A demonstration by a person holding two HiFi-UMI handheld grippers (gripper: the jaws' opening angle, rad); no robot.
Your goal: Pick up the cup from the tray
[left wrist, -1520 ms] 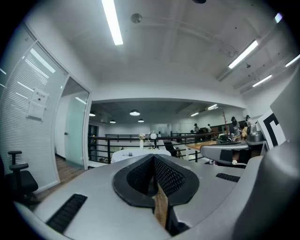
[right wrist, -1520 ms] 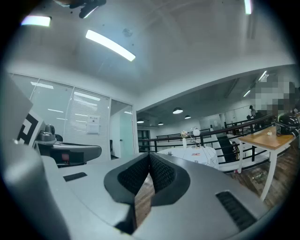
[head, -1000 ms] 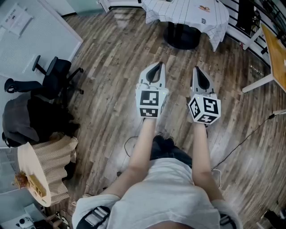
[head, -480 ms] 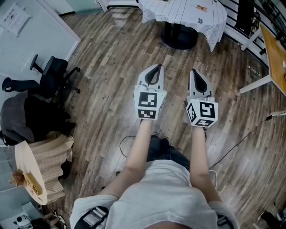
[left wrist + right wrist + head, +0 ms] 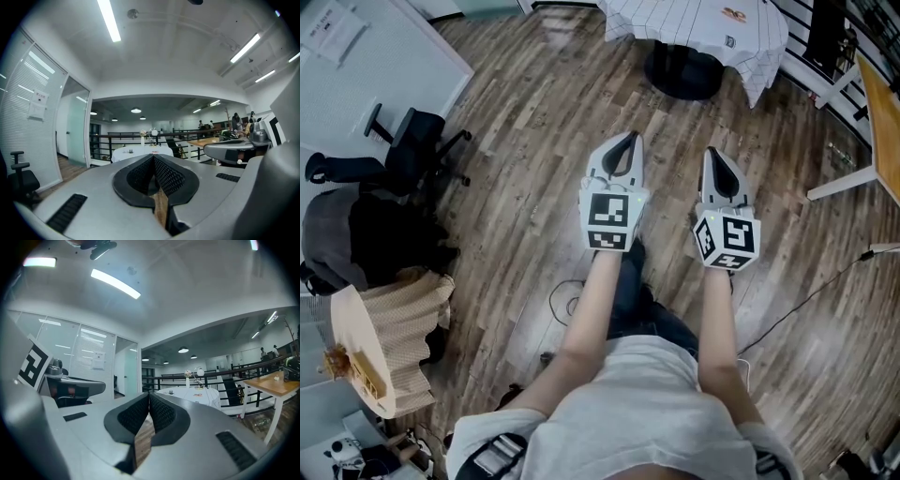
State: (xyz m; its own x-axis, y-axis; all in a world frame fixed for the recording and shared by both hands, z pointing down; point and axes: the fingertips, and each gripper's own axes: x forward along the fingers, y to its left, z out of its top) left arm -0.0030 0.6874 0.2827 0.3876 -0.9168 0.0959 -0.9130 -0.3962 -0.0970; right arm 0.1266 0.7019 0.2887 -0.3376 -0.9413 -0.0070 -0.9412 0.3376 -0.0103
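No cup and no tray show in any view. In the head view my left gripper [image 5: 627, 139] and my right gripper [image 5: 715, 152] are held side by side over the wooden floor, both pointing toward a round table with a white checked cloth [image 5: 694, 23]. Both are shut with nothing between their jaws. The left gripper view looks past the closed left gripper [image 5: 153, 156] at the same round table [image 5: 140, 151] far ahead. Along the closed right gripper [image 5: 149, 394], the right gripper view reaches the round table [image 5: 187, 393] too.
A black office chair [image 5: 412, 150] and a dark heap [image 5: 356, 234] stand at the left by a white partition. A small beige-draped stand [image 5: 389, 347] is at lower left. A wooden table [image 5: 883, 112] with white legs is at the right, and a black cable [image 5: 806, 300] lies on the floor.
The view has shifted slightly, and the round table sits a little farther right in the frame. Both grippers keep the same pose, shut and side by side.
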